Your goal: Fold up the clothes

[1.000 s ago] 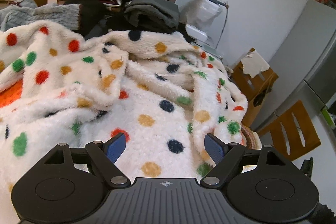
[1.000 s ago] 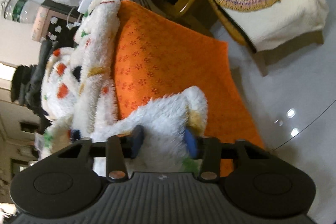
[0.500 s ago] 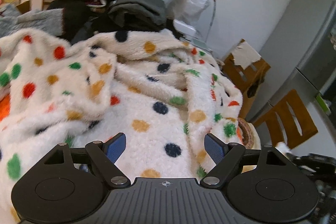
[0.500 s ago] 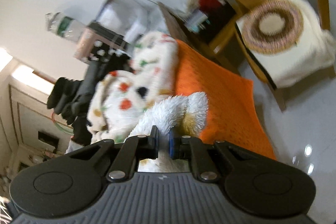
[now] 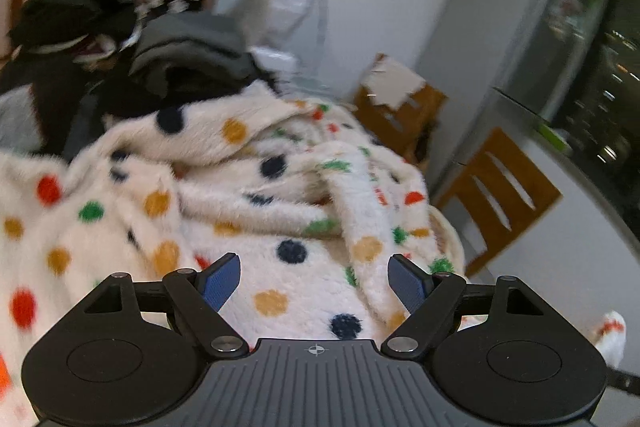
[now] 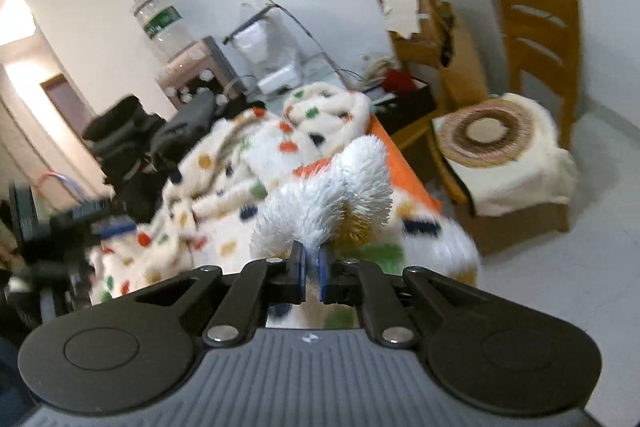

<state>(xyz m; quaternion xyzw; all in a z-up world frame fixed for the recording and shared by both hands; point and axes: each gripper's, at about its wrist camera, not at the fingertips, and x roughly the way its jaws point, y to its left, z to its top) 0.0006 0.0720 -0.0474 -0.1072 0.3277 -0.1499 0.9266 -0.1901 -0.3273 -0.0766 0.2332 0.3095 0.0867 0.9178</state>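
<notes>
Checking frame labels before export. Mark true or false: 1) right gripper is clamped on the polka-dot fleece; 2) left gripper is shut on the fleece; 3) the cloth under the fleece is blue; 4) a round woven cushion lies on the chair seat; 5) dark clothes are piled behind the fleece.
1) True: right gripper pinches a fold of the polka-dot fleece.
2) False: left gripper is open above the fleece, gripping nothing.
3) False: the cloth is orange.
4) True: round woven cushion on the chair seat.
5) True: dark clothes.

Each tool (image 5: 314, 281) looks black, with blue pads (image 5: 218, 281), silver screws.
</notes>
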